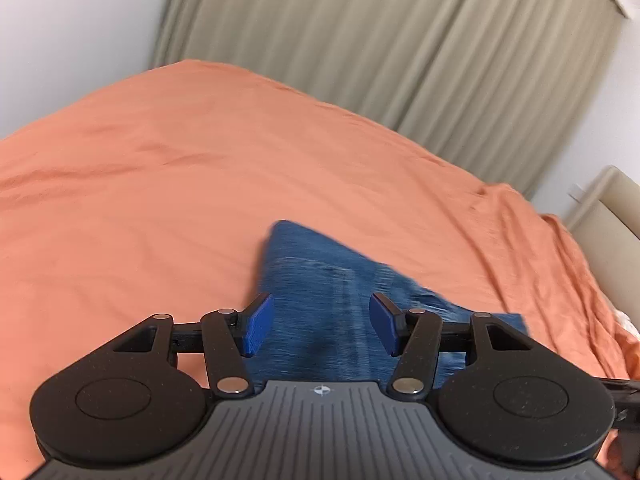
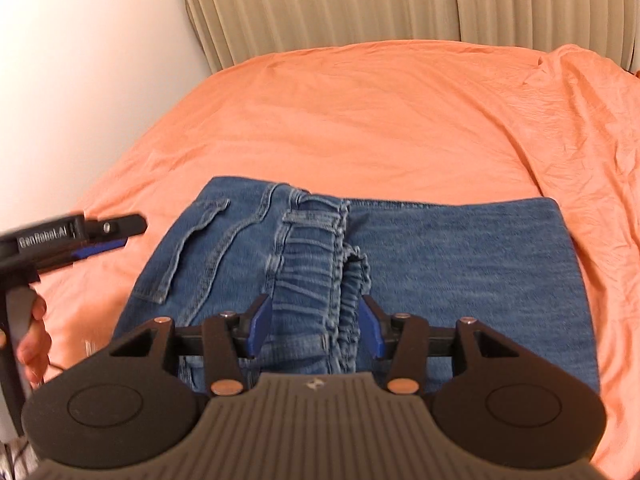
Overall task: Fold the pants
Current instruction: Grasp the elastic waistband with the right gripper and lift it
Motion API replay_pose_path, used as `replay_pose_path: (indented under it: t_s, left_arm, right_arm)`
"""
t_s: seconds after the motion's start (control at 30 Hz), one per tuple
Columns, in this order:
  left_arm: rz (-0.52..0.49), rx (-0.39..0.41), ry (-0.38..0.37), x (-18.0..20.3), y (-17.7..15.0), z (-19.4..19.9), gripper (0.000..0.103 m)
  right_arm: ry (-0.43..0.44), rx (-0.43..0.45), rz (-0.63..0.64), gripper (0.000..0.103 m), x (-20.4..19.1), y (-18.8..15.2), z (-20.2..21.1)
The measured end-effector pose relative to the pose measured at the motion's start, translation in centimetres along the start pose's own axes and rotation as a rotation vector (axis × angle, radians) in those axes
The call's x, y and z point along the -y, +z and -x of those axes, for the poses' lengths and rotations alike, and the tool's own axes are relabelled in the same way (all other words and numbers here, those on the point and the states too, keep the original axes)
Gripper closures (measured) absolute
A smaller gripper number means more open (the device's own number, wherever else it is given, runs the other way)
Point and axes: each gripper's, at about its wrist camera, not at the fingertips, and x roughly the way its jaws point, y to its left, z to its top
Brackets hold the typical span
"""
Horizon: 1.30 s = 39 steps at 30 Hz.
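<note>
- Since nothing is pinched between the blue pads (image 2: 262,320), the right gripper (image 2: 316,326) is read as released: jaws stand apart, straddling the gathered waistband (image 2: 320,256) without pressing it.
- Left gripper (image 1: 322,328) is likewise unclenched, jaws wide, denim seen beneath the gap but not gripped; that view is motion-blurred, so contact cannot be fully confirmed.
- Pants (image 2: 440,264) are laid folded into a compact block at the near edge of the bed (image 2: 360,112), waistband and back pocket (image 2: 200,248) up; the placement is judged a finished fold, set flat so it holds its shape.
- Both grippers are pitched downward over the near part of the denim; the left one is seen from the right view off the block's left edge, over the orange sheet.
- A hand (image 2: 34,336) is wrapped on the left gripper's handle, low by the bed's near-left side.
- Curtain (image 2: 360,4) hangs beyond the far edge.
</note>
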Motion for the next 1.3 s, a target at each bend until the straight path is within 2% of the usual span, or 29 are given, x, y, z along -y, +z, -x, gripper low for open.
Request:
replay_pose_path:
  t_s: [0.17, 0.37, 0.53, 0.67, 0.7, 0.8, 0.9, 1.03, 1.13, 1.23, 1.3]
  left_arm:
    - [0.106, -0.027, -0.011, -2.5, -0.3, -1.3, 0.039]
    - [0.178, -0.034, -0.002, -4.2, -0.8, -2.4, 0.039]
    - [0.201, -0.037, -0.039, -4.5, -0.8, -2.9, 0.039]
    - [0.204, -0.047, -0.031, -4.7, -1.0, -3.2, 0.039]
    - [0.208, -0.049, -0.031, -4.8, -1.0, -3.1, 0.039]
    - [0.226, -0.045, -0.047, -5.1, -1.0, -2.7, 0.039]
    - [0.238, -0.038, -0.103, -5.3, -0.8, -2.2, 0.039]
    - [0.232, -0.029, -0.171, -5.0, -0.5, -1.4, 0.039]
    - [0.19, -0.046, -0.159, -4.3, -0.6, -1.4, 0.039]
    - [0.172, -0.088, -0.138, -4.1, -0.9, -1.9, 0.039]
    - [0.167, -0.101, -0.121, -4.0, -1.1, -2.1, 0.039]
  right_arm:
    - [0.037, -0.006, -0.056, 0.059, 0.6, 1.6, -2.8]
    - [0.086, -0.056, -0.206, 0.059, 2.8, 2.6, -7.0]
    - [0.065, -0.01, -0.19, 0.059, 3.5, 4.6, -9.0]
    - [0.135, -0.1, -0.298, 0.06, 4.8, 5.1, -11.8]
    - [0.148, -0.097, -0.313, 0.075, 4.8, 5.0, -11.9]
    - [0.148, -0.038, -0.247, 0.093, 3.7, 5.3, -9.9]
    - [0.207, 0.01, -0.22, 0.096, 2.7, 6.1, -6.1]
    - [0.351, 0.049, -0.323, 0.097, 2.7, 6.2, -1.0]
    - [0.291, 0.024, -0.346, 0.097, 3.4, 4.8, -0.7]
    - [0.244, -0.059, -0.483, 0.097, 5.9, 2.3, -3.0]
    - [0.218, -0.079, -0.52, 0.097, 6.9, 1.0, -4.0]
